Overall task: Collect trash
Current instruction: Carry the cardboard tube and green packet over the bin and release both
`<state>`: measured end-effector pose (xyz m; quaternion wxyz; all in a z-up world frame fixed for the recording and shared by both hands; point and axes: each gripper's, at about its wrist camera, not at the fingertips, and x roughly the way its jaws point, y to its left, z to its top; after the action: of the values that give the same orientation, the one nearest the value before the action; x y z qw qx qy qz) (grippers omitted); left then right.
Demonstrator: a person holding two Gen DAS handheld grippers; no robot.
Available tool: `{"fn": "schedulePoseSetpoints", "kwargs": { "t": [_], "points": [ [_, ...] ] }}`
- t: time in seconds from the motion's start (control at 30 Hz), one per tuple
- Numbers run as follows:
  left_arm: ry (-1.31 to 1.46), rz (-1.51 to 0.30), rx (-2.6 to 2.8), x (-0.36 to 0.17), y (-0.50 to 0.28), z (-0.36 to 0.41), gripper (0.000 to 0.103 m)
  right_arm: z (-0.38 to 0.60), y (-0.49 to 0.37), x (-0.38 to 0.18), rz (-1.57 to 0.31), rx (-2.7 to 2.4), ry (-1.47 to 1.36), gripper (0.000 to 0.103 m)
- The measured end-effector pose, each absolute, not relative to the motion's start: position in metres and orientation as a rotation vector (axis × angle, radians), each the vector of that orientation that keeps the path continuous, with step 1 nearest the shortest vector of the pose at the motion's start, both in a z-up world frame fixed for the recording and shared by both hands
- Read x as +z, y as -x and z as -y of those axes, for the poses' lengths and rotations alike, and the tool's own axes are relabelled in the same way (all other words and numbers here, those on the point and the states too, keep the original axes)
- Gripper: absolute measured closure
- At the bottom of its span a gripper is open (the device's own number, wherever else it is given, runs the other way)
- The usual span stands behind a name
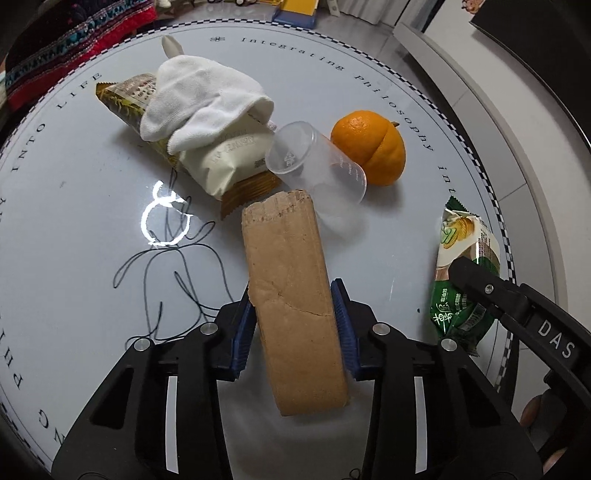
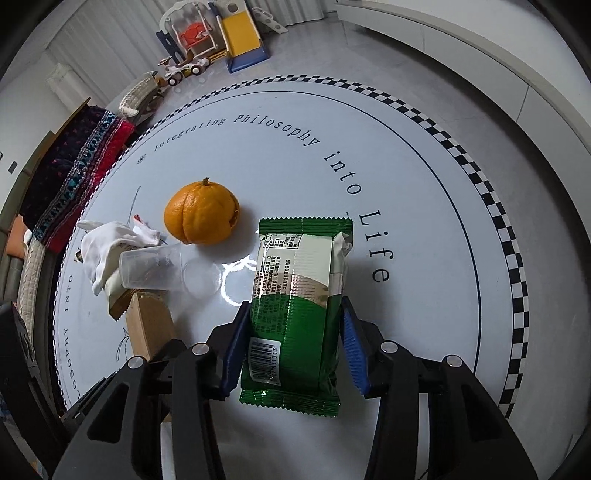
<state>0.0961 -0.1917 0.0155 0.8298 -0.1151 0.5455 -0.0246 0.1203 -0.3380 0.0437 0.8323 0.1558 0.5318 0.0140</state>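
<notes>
My left gripper (image 1: 295, 306) is shut on a brown cardboard box (image 1: 291, 288), which also shows in the right wrist view (image 2: 147, 325). My right gripper (image 2: 293, 325) is shut on a green snack packet (image 2: 299, 295); it also shows in the left wrist view (image 1: 461, 273). On the round white table (image 1: 74, 221) lie a clear plastic cup (image 1: 314, 158) on its side, an orange peel (image 1: 369, 147), a cream and gold snack wrapper (image 1: 229, 162) and a white cloth (image 1: 199, 107) draped over it.
The table has a checkered rim (image 2: 509, 229) and printed lettering. Beyond it are a patterned dark and red fabric (image 2: 70, 170), toys on the floor (image 2: 221, 33) and a pale cabinet (image 1: 498, 122) at the right.
</notes>
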Motion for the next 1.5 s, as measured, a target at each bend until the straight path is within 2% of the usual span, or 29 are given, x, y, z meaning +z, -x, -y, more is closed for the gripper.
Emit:
{"fn": "schedulePoseSetpoints", "kwargs": {
  "t": [0.37,0.7,1.5],
  "points": [
    [0.238,-1.058,-0.078,0.061,-0.053,0.132,0.065,0.278,-0.092,0.074,-1.102,0.077,-0.264,0.055],
    [0.271,-1.005,-0.055,0.082,-0.017,0.065,0.065,0.210,-0.061,0.100,-1.076,0.165,-0.176,0.055],
    [0.354,-0.915,0.167,0.089,0.086,-0.131,0.065,-0.011,0.010,0.106,-1.093,0.471,0.020,0.054]
  ]
}}
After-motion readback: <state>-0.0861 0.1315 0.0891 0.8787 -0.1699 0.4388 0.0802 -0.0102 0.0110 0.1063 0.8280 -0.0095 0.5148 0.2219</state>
